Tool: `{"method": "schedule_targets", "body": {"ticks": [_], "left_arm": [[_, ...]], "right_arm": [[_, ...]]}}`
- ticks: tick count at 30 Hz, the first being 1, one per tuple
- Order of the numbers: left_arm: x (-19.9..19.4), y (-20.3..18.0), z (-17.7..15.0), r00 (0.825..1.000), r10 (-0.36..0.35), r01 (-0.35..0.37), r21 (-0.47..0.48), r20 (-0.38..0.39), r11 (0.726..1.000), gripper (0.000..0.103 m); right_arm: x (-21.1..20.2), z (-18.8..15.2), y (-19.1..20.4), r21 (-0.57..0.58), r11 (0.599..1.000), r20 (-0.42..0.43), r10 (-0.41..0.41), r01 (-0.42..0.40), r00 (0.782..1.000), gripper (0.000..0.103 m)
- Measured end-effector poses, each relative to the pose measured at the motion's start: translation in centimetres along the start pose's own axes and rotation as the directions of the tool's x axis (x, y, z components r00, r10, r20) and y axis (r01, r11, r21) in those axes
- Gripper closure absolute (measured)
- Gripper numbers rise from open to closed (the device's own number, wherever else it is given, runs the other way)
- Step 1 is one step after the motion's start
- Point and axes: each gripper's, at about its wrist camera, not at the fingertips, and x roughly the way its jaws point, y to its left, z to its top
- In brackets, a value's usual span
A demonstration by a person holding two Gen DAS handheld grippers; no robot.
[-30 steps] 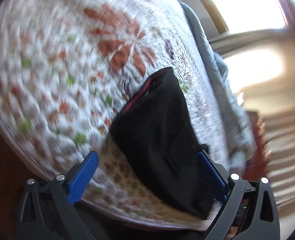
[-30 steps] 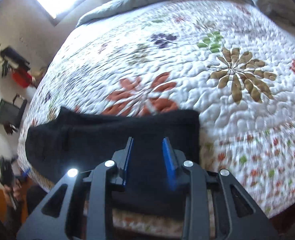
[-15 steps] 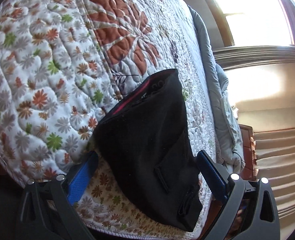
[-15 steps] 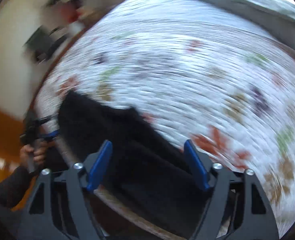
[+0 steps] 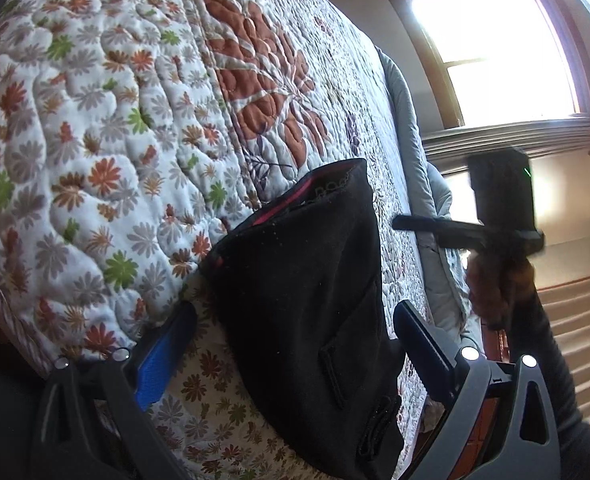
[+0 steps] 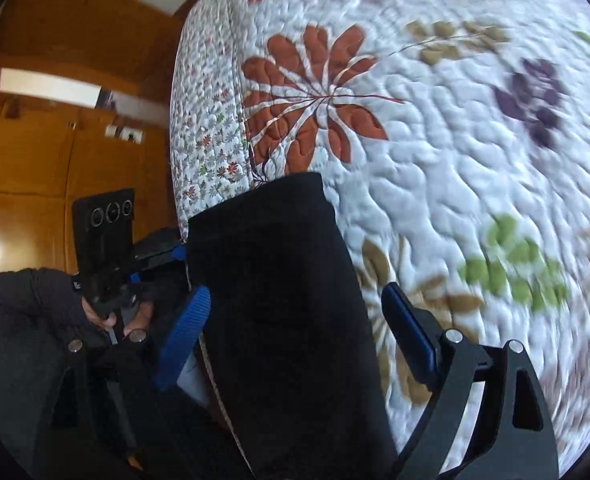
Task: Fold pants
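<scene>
A pair of black fabric pants [image 5: 311, 300], folded into a compact stack, lies near the edge of a bed covered by a white quilted bedspread [image 5: 107, 152] printed with small orange, green and grey flowers and large rust-red leaves. A thin pink-red band shows along the far end of the folded stack in the left wrist view.

The left gripper [image 5: 295, 356], black with blue-padded fingers [image 5: 163, 356], is spread wide. The folded pants sit in the space between its two fingers, and neither finger clearly presses on the cloth. In the same view the right gripper [image 5: 415, 226] appears as a dark body to the right, gripped by the person's right hand [image 5: 495, 284], beyond the far side of the pants. A bright window [image 5: 491, 52] with a wooden frame glows behind it, and a grey blanket [image 5: 411, 128] runs along the far edge of the bed.

From the right wrist view, the right gripper [image 6: 299, 344] is also spread wide, its blue fingers [image 6: 183, 332] standing on either side of the same black pants [image 6: 279, 300], which stretch from the bottom of the view up toward a large rust-red leaf on the bedspread [image 6: 455, 152]. At the left, the person's left hand [image 6: 115, 316], in a dark sleeve, grips the left gripper [image 6: 163, 252] at the bed's edge, just beside the pants. Orange-brown wooden panelling [image 6: 55, 160] fills the background behind it. The right half of this view is blurred.
</scene>
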Motion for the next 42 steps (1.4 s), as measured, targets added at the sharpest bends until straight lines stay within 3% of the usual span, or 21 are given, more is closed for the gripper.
{"method": "schedule_targets", "body": {"ticks": [4,7,10,12,18,19,20,22,24,27,35,42], "left_arm": [[0.0,0.2,-0.3,1.000,-0.020,0.020,0.000,-0.018,1.000,0.004],[0.0,0.1,0.0,0.999,-0.038,0.037,-0.018,-0.030,0.999,0.004],[0.4,-0.2,0.2,0.996,-0.061,0.060,-0.020,-0.070,0.998,0.004],[0.7,-0.3,0.3,0.995,-0.060,0.059,-0.010,-0.080,0.998,0.004],[1.1,0.8,1.3,0.994,-0.083,0.078,-0.070,-0.072,0.994,0.004],[1.1,0.8,1.4,0.993,-0.091,0.085,-0.078,-0.071,0.993,0.004],[1.0,0.7,1.5,0.993,-0.093,0.088,-0.075,-0.072,0.993,0.006],[0.8,0.7,1.6,0.995,-0.069,0.064,-0.065,-0.072,0.996,0.016],[0.5,0.9,1.6,0.996,-0.049,0.045,-0.060,-0.075,0.997,0.035],[-0.1,1.3,1.5,0.997,-0.041,0.037,-0.057,-0.071,0.998,0.051],[-2.2,-0.7,1.7,0.997,-0.053,0.055,0.031,-0.051,0.998,0.067],[-4.9,-6.3,0.9,0.998,-0.058,0.064,0.192,-0.037,0.979,0.076]], "right_arm": [[3.2,2.5,-1.3,-0.045,0.994,-0.102,0.097,-0.102,0.990,0.016],[5.0,3.4,-0.7,-0.065,0.974,-0.146,0.207,-0.218,0.967,0.015],[6.4,3.6,-0.8,-0.087,0.970,-0.187,0.210,-0.229,0.960,0.024],[6.8,3.9,-1.9,-0.056,0.974,-0.200,0.205,-0.220,0.958,0.039],[7.3,3.6,-2.1,-0.041,0.966,-0.210,0.240,-0.254,0.948,0.029],[7.3,3.7,-2.1,-0.037,0.964,-0.216,0.250,-0.264,0.944,0.032],[7.3,3.7,-2.1,-0.036,0.958,-0.225,0.268,-0.283,0.937,0.042],[7.0,3.8,-2.4,-0.026,0.960,-0.238,0.265,-0.279,0.935,0.053],[6.3,3.7,-2.7,-0.024,0.959,-0.243,0.267,-0.281,0.933,0.064],[4.8,3.5,-2.2,-0.038,0.961,-0.238,0.257,-0.274,0.937,0.068],[0.6,1.7,1.9,-0.088,0.983,-0.192,0.139,-0.158,0.971,0.070],[-4.5,-1.5,7.0,-0.138,0.990,-0.113,-0.006,-0.010,0.994,0.072]]}}
